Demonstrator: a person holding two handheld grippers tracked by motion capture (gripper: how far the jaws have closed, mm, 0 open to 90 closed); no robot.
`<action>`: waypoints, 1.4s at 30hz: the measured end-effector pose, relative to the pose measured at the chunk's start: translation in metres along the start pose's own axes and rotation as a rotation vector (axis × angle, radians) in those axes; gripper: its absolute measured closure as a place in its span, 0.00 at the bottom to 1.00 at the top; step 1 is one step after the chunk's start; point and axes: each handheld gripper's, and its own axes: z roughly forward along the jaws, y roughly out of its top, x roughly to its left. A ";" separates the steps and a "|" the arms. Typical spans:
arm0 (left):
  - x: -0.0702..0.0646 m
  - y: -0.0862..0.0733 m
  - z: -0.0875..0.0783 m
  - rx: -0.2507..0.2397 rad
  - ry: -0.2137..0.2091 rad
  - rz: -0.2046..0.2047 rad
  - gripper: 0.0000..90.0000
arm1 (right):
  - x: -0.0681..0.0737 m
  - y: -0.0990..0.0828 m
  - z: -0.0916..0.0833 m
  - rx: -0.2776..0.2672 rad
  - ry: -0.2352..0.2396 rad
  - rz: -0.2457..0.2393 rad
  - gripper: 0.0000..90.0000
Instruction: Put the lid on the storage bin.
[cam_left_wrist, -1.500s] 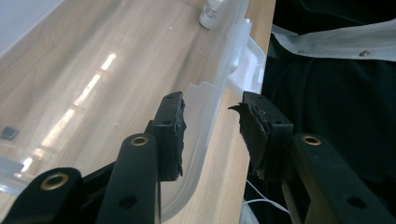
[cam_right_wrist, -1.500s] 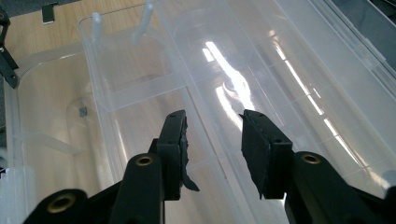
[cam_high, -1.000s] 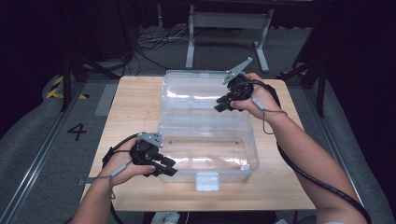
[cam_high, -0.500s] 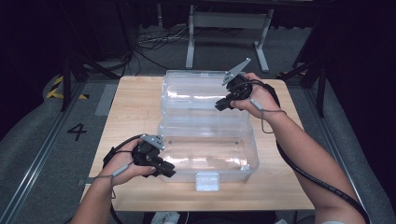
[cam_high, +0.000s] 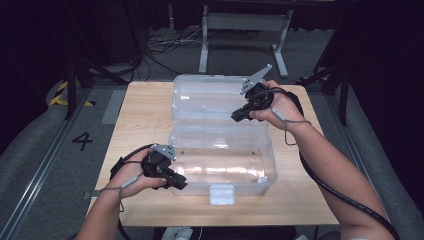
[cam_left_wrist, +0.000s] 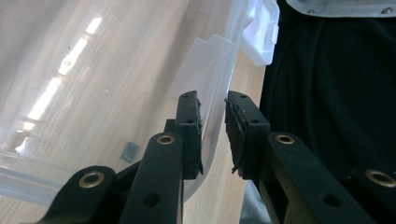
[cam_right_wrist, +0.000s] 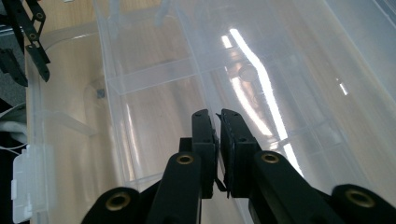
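Note:
A clear plastic storage box (cam_high: 270, 165) stands open on the wooden table, its lid (cam_high: 210, 97) laid back behind it. My left gripper (cam_high: 179, 183) is at the box's front-left corner. In the left gripper view its jaws (cam_left_wrist: 213, 99) straddle the clear front wall (cam_left_wrist: 212, 70); they have just been closing and the pads press on that wall. My right gripper (cam_high: 236, 117) reaches in over the lid's near right part. Its jaws (cam_right_wrist: 215, 114) have just been closing too and stand almost together on a thin clear edge (cam_right_wrist: 210, 100) of the lid.
A white latch (cam_high: 222, 194) hangs at the box's front, near the table's front edge (cam_high: 225, 222). Bare wood lies left and right of the box. The floor behind holds a metal stand (cam_high: 245, 30) and cables (cam_high: 160, 50).
Both pairs of jaws have narrowed, the left on the box's front wall, the right on the lid's edge. Hands, box and lid stay where they were.

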 end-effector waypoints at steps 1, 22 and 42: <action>0.000 0.000 0.000 0.002 0.001 0.001 0.84 | 0.001 0.000 -0.001 0.000 0.001 -0.004 0.94; -0.001 -0.001 -0.003 -0.008 -0.001 -0.003 0.83 | 0.022 -0.004 -0.009 -0.002 0.009 -0.058 0.96; -0.002 -0.002 -0.013 -0.048 0.015 0.000 0.84 | 0.038 -0.007 -0.013 0.007 0.014 -0.093 0.97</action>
